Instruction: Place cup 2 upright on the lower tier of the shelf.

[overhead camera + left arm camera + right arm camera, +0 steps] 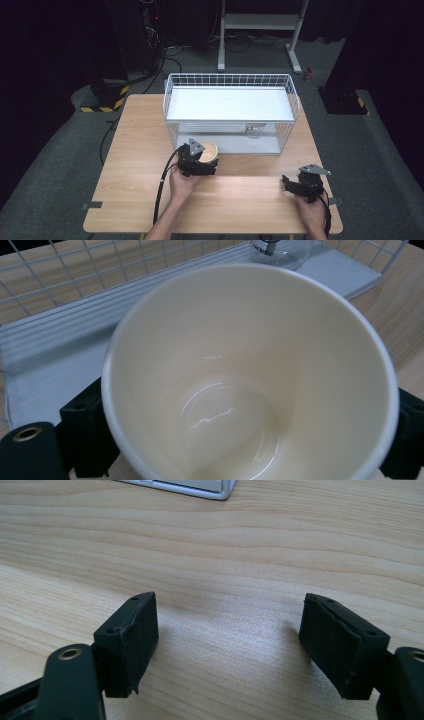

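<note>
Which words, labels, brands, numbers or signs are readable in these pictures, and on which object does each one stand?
No text can be read here.
Clear glass item with a dark band inside the white wire basket: tiny white lettering, too small and blurred to read.
Cream-coloured round cup held between the left gripper jaws: no print seen.
Light wooden table: no marking.
Yellow-and-black striped floor base: warning stripes, no words.

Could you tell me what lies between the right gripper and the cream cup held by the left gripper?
Bare wooden table, in the high view, separates the right gripper from the cream cup.
</note>
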Demonstrator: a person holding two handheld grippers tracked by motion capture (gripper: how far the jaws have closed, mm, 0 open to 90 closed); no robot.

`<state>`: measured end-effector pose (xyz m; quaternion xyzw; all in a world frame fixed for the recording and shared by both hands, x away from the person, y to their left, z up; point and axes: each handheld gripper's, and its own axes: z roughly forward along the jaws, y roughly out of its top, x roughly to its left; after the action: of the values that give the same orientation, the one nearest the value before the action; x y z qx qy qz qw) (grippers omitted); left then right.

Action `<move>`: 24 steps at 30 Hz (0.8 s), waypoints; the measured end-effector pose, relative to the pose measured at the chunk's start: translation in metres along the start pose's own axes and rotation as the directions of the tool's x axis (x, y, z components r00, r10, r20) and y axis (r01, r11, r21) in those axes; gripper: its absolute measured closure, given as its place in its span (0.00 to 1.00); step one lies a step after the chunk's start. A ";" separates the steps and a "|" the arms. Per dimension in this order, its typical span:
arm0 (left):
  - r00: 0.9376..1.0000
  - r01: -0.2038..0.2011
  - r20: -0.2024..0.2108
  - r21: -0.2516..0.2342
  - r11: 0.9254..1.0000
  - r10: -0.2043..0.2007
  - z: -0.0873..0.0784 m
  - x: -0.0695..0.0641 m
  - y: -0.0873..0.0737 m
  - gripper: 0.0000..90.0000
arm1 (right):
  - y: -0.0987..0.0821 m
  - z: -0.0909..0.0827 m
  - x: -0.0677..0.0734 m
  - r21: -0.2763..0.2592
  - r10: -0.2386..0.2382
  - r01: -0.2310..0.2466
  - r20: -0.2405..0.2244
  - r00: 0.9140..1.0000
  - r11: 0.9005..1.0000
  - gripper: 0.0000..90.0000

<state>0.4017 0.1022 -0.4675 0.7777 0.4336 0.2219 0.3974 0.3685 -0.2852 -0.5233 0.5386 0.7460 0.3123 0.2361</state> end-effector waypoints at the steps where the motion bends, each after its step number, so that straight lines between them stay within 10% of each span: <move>1: 1.000 -0.006 -0.006 0.003 1.000 0.007 0.001 0.002 0.001 0.10 | 0.000 0.000 0.000 0.000 0.000 0.000 0.000 1.000 1.000 0.26; 24: 0.996 0.057 -0.072 0.016 0.998 -0.055 0.027 0.020 0.013 0.10 | 0.000 0.000 0.000 0.000 -0.001 0.001 0.000 1.000 1.000 0.26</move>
<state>0.4373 0.1042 -0.4731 0.7604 0.4712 0.2344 0.3806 0.3685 -0.2853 -0.5233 0.5384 0.7463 0.3122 0.2360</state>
